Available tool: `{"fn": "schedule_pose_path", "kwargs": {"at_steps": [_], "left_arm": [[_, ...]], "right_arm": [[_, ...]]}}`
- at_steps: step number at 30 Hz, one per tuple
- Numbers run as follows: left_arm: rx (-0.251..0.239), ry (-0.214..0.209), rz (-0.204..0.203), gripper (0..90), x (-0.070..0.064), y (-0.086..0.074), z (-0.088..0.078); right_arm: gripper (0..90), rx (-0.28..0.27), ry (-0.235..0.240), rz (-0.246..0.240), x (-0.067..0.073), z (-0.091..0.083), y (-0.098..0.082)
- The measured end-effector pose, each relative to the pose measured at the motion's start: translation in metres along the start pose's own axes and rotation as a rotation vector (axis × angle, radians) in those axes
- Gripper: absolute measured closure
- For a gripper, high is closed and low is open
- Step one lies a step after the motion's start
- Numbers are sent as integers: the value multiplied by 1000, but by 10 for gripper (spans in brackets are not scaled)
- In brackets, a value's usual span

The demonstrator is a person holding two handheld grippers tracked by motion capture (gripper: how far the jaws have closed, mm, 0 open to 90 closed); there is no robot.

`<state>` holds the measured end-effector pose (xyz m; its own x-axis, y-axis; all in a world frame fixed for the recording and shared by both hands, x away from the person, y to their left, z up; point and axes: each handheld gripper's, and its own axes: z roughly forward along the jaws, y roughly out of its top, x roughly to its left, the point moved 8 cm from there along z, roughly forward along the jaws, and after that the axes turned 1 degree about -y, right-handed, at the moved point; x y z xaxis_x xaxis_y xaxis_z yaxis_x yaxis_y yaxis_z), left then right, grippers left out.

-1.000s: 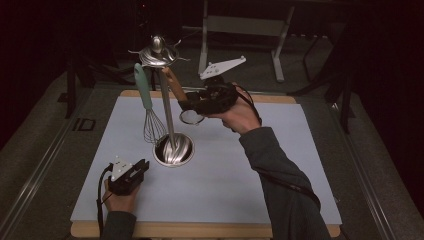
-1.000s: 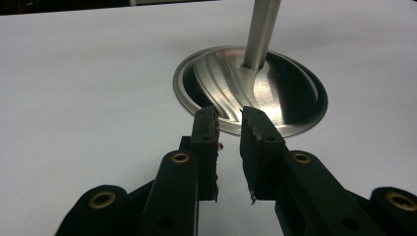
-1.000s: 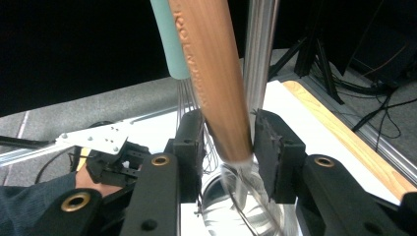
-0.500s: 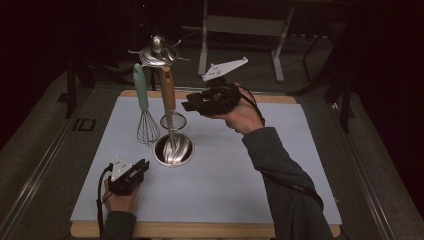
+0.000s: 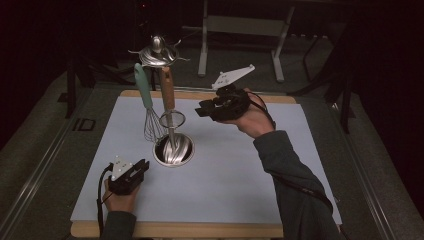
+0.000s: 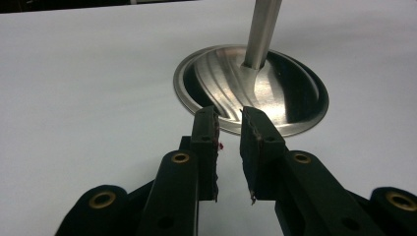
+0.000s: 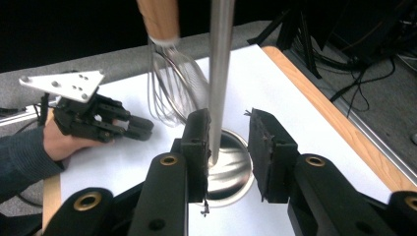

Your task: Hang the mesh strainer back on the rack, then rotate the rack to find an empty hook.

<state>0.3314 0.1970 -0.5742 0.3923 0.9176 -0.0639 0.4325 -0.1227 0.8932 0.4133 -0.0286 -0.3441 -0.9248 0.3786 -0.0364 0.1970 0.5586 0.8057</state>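
Note:
A steel utensil stand (image 5: 172,150) rises from a round base to a hooked top (image 5: 157,52). From it hang a teal-handled whisk (image 5: 143,95) and a wooden-handled utensil (image 5: 167,92), both straight. My right gripper (image 5: 201,109) hovers just right of them, apart; its jaws have just been closing with nothing between them. In the right gripper view (image 7: 228,123) the pole (image 7: 220,69) stands beyond the gap, beside the wooden handle (image 7: 157,19). My left gripper (image 5: 142,167) rests open on the mat, tips (image 6: 229,120) just short of the base (image 6: 275,93).
A white mat (image 5: 225,190) covers a wooden board (image 5: 180,230) whose edges show at front and back. The left gripper (image 7: 142,127) lies low beyond the stand in the right gripper view. Dark floor, cables (image 7: 354,54) and a metal frame (image 5: 240,30) surround the table.
The wooden-handled utensil, tilted toward my right gripper a second ago, now hangs straight. The right gripper has drawn back to the right and slightly down. The left gripper has stayed put.

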Motion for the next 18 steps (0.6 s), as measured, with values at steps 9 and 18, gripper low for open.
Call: {"fn": "schedule_pose_path", "kwargs": {"at_steps": [9, 18], "left_arm": [[0, 0, 0, 768, 0, 0, 0], [-21, 0, -20, 777, 2, 2, -2]], "right_arm": [[692, 70, -29, -2, -10, -3, -26], [691, 130, -49, 1, -18, -6, -54]]}}
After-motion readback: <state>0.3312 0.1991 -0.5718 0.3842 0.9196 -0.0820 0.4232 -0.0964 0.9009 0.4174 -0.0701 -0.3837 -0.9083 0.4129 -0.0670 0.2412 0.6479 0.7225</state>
